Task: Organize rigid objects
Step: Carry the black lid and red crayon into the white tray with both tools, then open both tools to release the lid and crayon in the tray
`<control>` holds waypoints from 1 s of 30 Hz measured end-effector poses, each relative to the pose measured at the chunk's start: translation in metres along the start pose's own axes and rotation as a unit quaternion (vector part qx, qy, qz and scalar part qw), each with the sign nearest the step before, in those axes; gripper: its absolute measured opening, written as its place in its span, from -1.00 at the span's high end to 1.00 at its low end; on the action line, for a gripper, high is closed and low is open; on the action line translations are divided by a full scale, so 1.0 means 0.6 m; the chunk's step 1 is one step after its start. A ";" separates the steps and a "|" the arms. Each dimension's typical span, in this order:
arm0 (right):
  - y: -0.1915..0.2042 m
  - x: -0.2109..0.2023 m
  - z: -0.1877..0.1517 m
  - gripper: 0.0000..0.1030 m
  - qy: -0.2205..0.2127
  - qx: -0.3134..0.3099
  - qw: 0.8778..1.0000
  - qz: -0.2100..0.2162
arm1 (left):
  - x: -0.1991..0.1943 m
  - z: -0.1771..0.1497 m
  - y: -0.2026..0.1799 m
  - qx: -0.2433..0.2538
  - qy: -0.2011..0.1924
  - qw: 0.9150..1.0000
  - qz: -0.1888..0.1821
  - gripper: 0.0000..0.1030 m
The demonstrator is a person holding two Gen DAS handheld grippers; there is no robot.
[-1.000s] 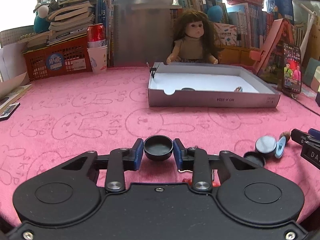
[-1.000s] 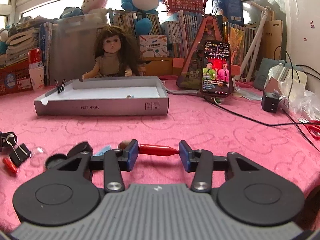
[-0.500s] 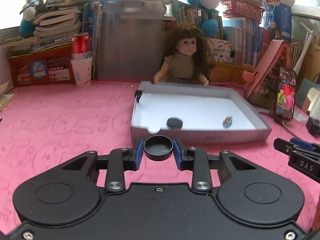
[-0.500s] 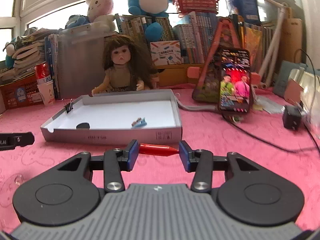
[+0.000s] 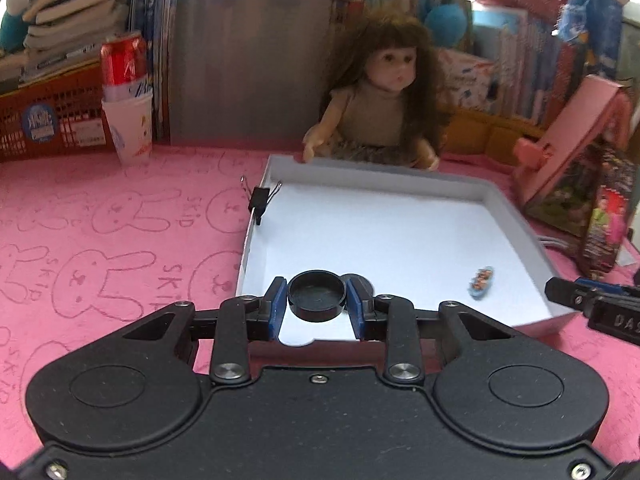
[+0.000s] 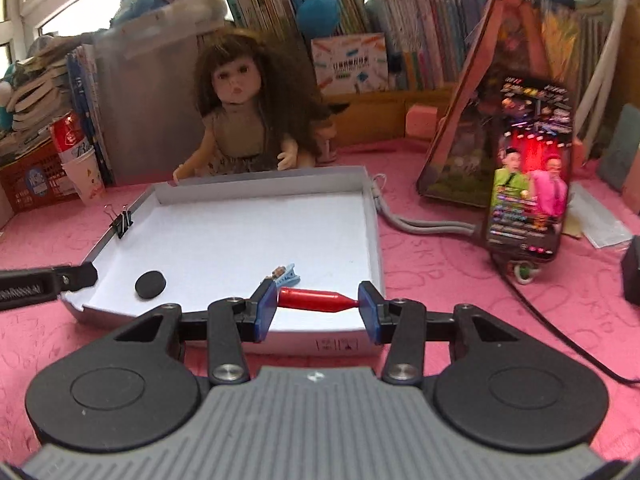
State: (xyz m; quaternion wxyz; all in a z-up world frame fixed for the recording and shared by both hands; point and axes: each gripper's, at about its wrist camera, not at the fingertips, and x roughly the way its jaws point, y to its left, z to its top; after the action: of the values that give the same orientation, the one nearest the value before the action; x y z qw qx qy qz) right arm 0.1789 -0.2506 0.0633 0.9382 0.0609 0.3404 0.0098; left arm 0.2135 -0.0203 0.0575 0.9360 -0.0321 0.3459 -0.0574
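Note:
My left gripper (image 5: 317, 300) is shut on a round black cap (image 5: 317, 295), held over the near left corner of the white box lid tray (image 5: 516, 216). My right gripper (image 6: 318, 304) is shut on a red pointed piece (image 6: 316, 299), gripped end to end over the tray's (image 6: 372, 216) near right part. Inside the tray lie a black disc (image 6: 150, 284) and a small blue clip-like item (image 6: 286, 274), the same blue item (image 5: 482, 282) showing in the left wrist view. A black binder clip (image 5: 260, 200) is clamped on the tray's left wall.
A doll (image 6: 240, 120) sits behind the tray. A phone (image 6: 528, 192) with a lit screen leans at the right, cables (image 6: 424, 226) running to it. A red can in a paper cup (image 5: 126, 100), an orange basket (image 5: 44, 120) and books line the back. Pink cloth (image 5: 100, 240) covers the table.
Both grippers have moved forward and up from the loose items on the cloth to above the tray's near edge, each still carrying its object.

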 end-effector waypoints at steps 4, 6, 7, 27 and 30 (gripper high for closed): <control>0.001 0.036 0.015 0.04 0.036 0.001 0.999 0.013 | 0.034 0.000 0.000 0.002 0.015 1.000 0.014 0.41; 0.004 0.050 0.018 0.04 0.048 -0.004 0.999 0.012 | 0.050 -0.001 0.000 -0.001 0.024 1.000 0.019 0.41; 0.006 0.057 0.018 0.04 0.054 -0.008 0.998 0.013 | 0.054 -0.003 -0.001 -0.001 0.026 0.999 0.021 0.42; 0.018 0.129 0.035 0.03 0.086 -0.022 0.996 0.002 | 0.108 0.004 -0.022 0.022 0.033 0.999 0.035 0.41; 0.019 0.134 0.037 0.01 0.084 -0.021 0.996 0.002 | 0.111 0.005 -0.026 0.024 0.033 0.999 0.034 0.41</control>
State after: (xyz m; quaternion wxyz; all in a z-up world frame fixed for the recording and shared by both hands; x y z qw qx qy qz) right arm 0.2552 -0.2368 0.0300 0.9073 0.0404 0.4179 0.0237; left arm 0.2644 -0.0443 0.0186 0.9260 0.0045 0.3760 -0.0347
